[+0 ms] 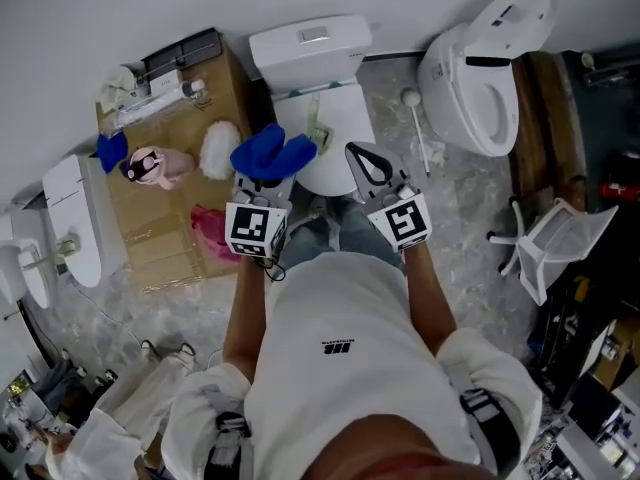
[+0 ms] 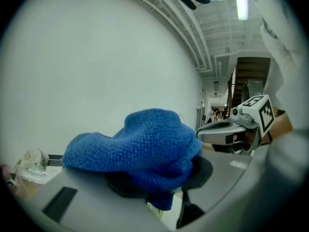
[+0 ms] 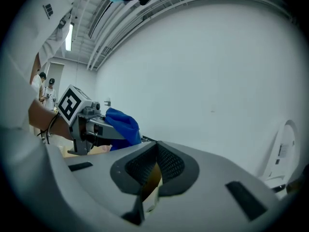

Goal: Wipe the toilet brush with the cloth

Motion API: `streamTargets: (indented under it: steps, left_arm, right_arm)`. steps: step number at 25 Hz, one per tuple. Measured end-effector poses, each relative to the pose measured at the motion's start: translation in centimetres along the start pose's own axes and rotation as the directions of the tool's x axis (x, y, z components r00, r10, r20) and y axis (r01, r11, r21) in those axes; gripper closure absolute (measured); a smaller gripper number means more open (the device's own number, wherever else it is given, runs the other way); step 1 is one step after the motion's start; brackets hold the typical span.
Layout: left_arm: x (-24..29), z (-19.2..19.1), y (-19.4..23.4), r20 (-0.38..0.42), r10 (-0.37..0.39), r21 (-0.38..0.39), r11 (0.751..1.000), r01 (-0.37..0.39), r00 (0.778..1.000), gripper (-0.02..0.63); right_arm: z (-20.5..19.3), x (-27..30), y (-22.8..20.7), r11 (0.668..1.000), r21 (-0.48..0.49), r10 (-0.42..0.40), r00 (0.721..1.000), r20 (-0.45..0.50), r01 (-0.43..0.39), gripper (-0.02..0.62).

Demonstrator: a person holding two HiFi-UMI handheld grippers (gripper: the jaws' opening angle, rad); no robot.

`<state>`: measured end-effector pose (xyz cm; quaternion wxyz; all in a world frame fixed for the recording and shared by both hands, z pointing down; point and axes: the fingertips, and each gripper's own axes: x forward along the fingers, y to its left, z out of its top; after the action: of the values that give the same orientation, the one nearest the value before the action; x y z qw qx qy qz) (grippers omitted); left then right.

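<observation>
My left gripper (image 1: 266,171) is shut on a bunched blue cloth (image 1: 270,151), held out over the white toilet (image 1: 310,43) in the head view. In the left gripper view the cloth (image 2: 140,144) covers both jaws. My right gripper (image 1: 358,156) hovers just right of it, shut, with nothing between its meeting tips (image 3: 155,151). A pale green brush-like thing (image 1: 318,126) lies on the toilet's bowl below both grippers. A white long-handled brush with a round head (image 1: 417,128) lies on the floor to the right. Each gripper shows in the other's view.
A second white toilet (image 1: 480,78) stands at the right with its lid up. Flattened cardboard (image 1: 170,218) on the left carries pink things, a white fluffy thing and a blue item. More white fixtures (image 1: 80,218) line the left wall. A white chair (image 1: 555,238) stands at the right.
</observation>
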<state>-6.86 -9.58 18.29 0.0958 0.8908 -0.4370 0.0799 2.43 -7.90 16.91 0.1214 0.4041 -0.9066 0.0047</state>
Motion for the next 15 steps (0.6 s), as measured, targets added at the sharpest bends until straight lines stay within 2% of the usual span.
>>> streamTargets:
  steps: [7,15]
  left_arm:
    - [-2.7,1.1,-1.3,0.004,0.002,-0.005,1.0,-0.002,1.0,0.457]
    - [-3.6,1.8,-1.6,0.0,-0.023,0.035,0.999,0.023,1.0,0.46]
  right_arm:
    - [2.0,-1.8,2.0,1.0,0.023,-0.005,1.0,0.002,0.005,0.598]
    - [3.8,-2.3,2.6,1.0,-0.019,-0.02,1.0,0.002,0.02,0.598]
